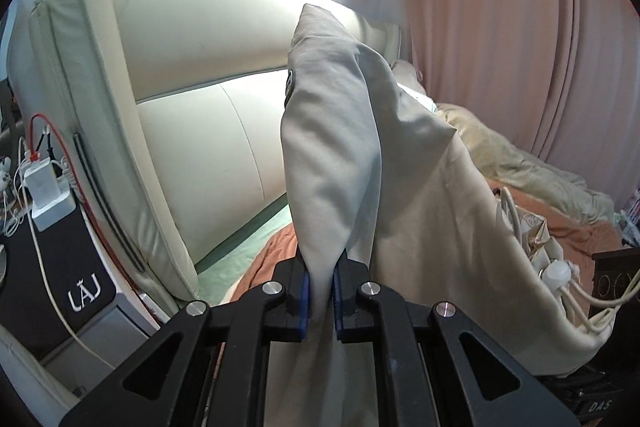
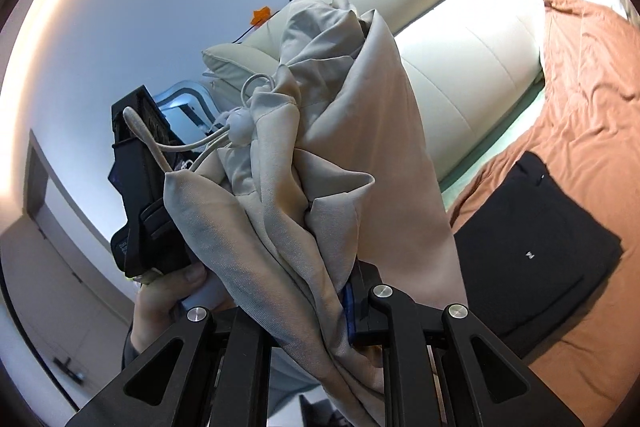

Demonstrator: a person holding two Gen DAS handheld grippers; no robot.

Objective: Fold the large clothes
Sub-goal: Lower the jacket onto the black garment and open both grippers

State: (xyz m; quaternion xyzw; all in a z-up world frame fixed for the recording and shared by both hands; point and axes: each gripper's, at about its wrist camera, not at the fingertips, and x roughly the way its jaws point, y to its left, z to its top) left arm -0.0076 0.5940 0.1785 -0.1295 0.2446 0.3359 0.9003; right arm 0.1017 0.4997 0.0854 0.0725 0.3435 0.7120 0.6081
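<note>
Garment (image 1: 332,131) pinched btwn left fingers (image 1: 303,291), bunched over right fingers (image 2: 349,301).

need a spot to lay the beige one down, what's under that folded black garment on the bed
The folded black garment lies on the rust-orange bedspread, which shows all round it. Anything directly beneath it is covered.

We see both views bright and evenly lit, with a warm strip of light glowing along the ceiling edge at upper right over the curtain (image 1: 500,39) and at upper left in the right wrist view. The padded headboard (image 2: 472,75) glares near-white. Fisheye bending curves every edge, dark corners ring both frames, and focus stays mostly sharp.
</note>
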